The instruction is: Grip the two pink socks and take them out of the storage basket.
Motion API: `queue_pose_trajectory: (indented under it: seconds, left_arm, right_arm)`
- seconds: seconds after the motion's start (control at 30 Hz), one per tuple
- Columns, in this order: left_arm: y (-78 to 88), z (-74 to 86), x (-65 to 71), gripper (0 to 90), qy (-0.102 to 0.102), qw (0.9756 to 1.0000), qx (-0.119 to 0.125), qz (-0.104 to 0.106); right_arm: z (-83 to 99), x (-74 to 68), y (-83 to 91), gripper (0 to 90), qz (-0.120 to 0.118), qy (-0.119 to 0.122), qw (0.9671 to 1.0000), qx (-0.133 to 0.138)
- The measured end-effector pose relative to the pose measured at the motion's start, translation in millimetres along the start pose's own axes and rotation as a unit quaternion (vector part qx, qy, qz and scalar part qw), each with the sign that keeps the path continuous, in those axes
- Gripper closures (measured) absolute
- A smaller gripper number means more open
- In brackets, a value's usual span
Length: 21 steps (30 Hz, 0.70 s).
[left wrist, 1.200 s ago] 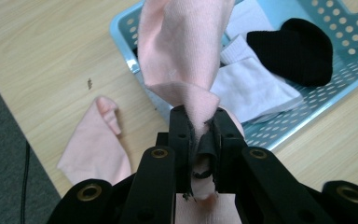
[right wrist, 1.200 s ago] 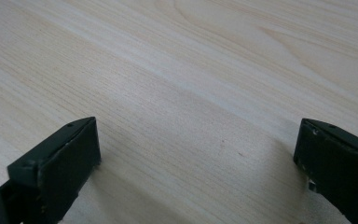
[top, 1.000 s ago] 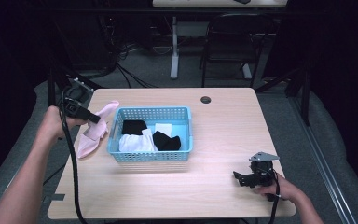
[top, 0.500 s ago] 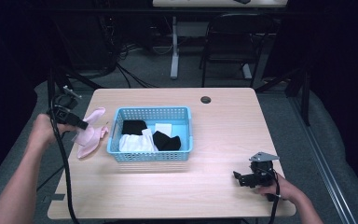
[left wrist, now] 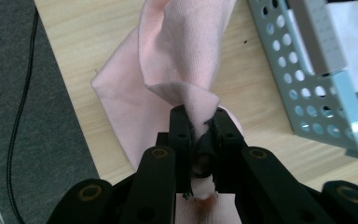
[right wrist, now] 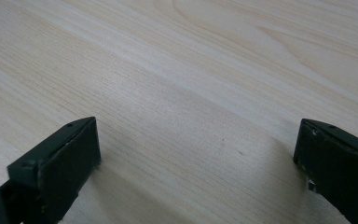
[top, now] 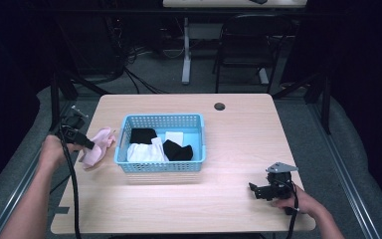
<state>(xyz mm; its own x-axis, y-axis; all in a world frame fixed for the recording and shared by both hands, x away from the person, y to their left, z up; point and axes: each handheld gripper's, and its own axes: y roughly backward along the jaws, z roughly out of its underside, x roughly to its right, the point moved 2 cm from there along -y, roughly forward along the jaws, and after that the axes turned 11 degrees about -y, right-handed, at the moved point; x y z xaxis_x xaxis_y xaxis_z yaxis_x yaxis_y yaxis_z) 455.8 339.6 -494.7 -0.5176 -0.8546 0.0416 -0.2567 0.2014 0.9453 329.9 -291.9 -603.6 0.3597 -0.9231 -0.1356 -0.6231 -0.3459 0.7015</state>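
Observation:
A pink cloth [top: 98, 147] lies partly on the table at the left, just outside the blue basket [top: 129, 167]. My left gripper [top: 90, 145] is shut on a fold of this pink cloth [left wrist: 177, 60]; in the left gripper view the jaws pinch the fabric, which rises and drapes over the wood. The basket holds black and white cloth pieces [top: 151, 147]. Its perforated blue wall [left wrist: 307, 88] stands to the right in the left gripper view. My right gripper [top: 254, 189] rests low on the table near the front right corner, open, with bare wood between its jaws [right wrist: 196, 154].
The table's left edge [top: 82, 134] runs close by the left hand, with grey floor and a black cable [left wrist: 21, 107] beyond it. A small dark grommet hole [top: 219, 106] sits at the back. A chair [top: 243, 45] and desk legs stand behind the table.
My left gripper has pulled the pink cloth leftward and down toward the table's left edge, away from the basket. The right gripper has stayed still.

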Motion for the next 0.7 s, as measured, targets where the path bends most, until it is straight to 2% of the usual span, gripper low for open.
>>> queue_pose_trajectory:
  seconds: [0.03, 0.13, 0.2, 0.53, 0.63, 0.7]
  left_arm:
    - [-3.8, 1.1, -0.8, 81.0, 0.005, 1.0000, -0.003, 0.007]
    - [-13.0, 2.7, -1.5, 81.0, 0.004, 1.0000, -0.009, 0.001]
    - [-24.4, 4.6, -2.0, 80.7, 0.009, 0.9997, -0.018, 0.011]
    - [-52.1, 9.4, -2.5, 78.2, 0.018, 0.9993, -0.028, 0.016]
    - [-56.5, 11.1, -2.2, 65.9, 0.022, 0.9991, -0.033, 0.014]
    - [-54.2, 12.5, -3.1, 52.2, 0.025, 0.9992, -0.029, 0.007]
  right_arm:
    - [0.0, -0.1, 0.2, 0.0, 0.000, -0.001, 1.0000, -0.001]
    - [0.1, -0.2, 0.1, 0.0, 0.001, -0.001, 1.0000, 0.000]
    - [0.1, -0.2, 0.1, 0.0, 0.001, -0.001, 1.0000, 0.000]
    - [0.2, -0.3, 0.1, 0.0, 0.001, -0.001, 1.0000, 0.000]
    - [0.1, -0.2, 0.1, 0.0, 0.001, -0.001, 1.0000, 0.000]
    - [0.1, -0.2, 0.1, 0.0, 0.001, -0.001, 1.0000, 0.000]
